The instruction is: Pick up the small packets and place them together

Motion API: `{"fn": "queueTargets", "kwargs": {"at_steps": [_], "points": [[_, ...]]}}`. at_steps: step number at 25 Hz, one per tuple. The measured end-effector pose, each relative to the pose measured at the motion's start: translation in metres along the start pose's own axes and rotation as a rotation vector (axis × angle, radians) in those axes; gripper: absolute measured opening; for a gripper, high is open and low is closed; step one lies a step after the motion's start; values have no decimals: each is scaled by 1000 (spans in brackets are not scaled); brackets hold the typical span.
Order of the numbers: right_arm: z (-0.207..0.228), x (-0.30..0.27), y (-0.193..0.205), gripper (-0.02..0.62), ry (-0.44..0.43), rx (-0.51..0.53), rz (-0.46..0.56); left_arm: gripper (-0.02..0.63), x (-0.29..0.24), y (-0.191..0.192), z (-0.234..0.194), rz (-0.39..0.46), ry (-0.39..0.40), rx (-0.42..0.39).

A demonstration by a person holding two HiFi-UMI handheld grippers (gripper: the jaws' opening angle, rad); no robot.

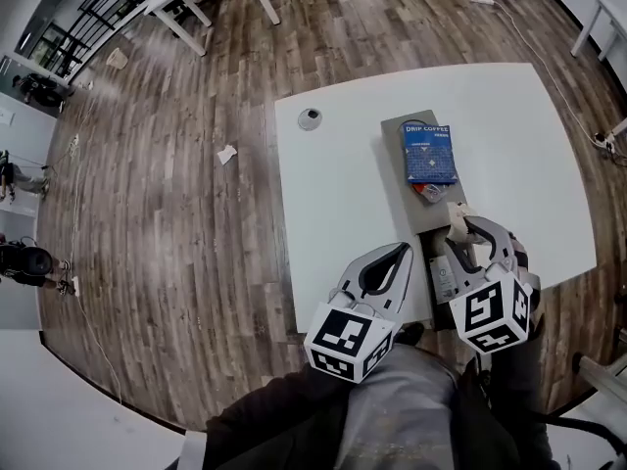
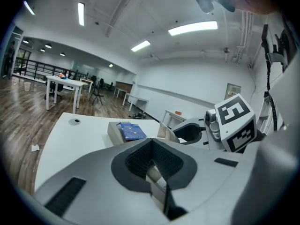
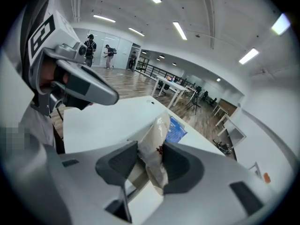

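nearest you, at the near edge of the white table (image 1: 333,194), your left gripper (image 1: 402,250) sits with its tips closed together and nothing between them. it plays no part in the handling at this moment.

just to its right, your right gripper (image 3: 150,159) is clamped on a small beige packet (image 3: 157,142). the crumpled wrapper stands up between the two pads and sticks out above them, clear of the tabletop. below that gripper, near the table edge, lies a pale printed item (image 1: 444,278). it is partly covered, so you cannot tell whether it is another packet.

further out, a grey tray (image 1: 397,196) lies on the table, running away from you. a small reddish packet (image 1: 428,192) rests on it, touching the near end of a blue drip coffee box (image 1: 429,153) that lies flat on the tray's far half. beyond and to the left, a round cable port (image 1: 310,117) marks the far part of the table.

as a judgement, the job looks partway through. one packet is in your grip and not yet set down, and the reddish one by the box looks like the gathering spot. what seems left is to carry the beige packet out to the tray, release it beside the reddish one, then check the pale item near the edge.
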State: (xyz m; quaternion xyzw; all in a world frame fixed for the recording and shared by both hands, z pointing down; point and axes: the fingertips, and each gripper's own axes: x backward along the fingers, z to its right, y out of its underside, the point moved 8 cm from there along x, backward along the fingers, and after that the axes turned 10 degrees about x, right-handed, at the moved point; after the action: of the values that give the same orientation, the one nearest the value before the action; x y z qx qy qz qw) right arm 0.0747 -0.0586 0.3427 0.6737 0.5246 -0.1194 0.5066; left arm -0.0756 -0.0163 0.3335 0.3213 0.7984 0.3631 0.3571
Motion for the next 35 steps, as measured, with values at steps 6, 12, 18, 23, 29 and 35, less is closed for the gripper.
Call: {"fn": "queueTargets", "kwargs": {"at_steps": [6,12,18,23,29,35], "points": [[35,-42,-16,169,-22,27,-30,3,-11,-10,-35,-3,-51,53],[35,-80,-17,180,-116,27,-86,3,-20,-9,-61,-24,-92,101],[28,-94,-18,255,-187,7,-77,3,-26,-7,-71,-41,-101,122],[30,-87,-22,293,-175,-29,-14,3,-28,-4,-66,-46,-93,120],[29,-67,-18,293,-124,-42,24,3,-22,-1,-50,-36,-83,89],[18,-33,-8,293,-75,-54,45,3,-10,4,-21,-20,-52,42]]}}
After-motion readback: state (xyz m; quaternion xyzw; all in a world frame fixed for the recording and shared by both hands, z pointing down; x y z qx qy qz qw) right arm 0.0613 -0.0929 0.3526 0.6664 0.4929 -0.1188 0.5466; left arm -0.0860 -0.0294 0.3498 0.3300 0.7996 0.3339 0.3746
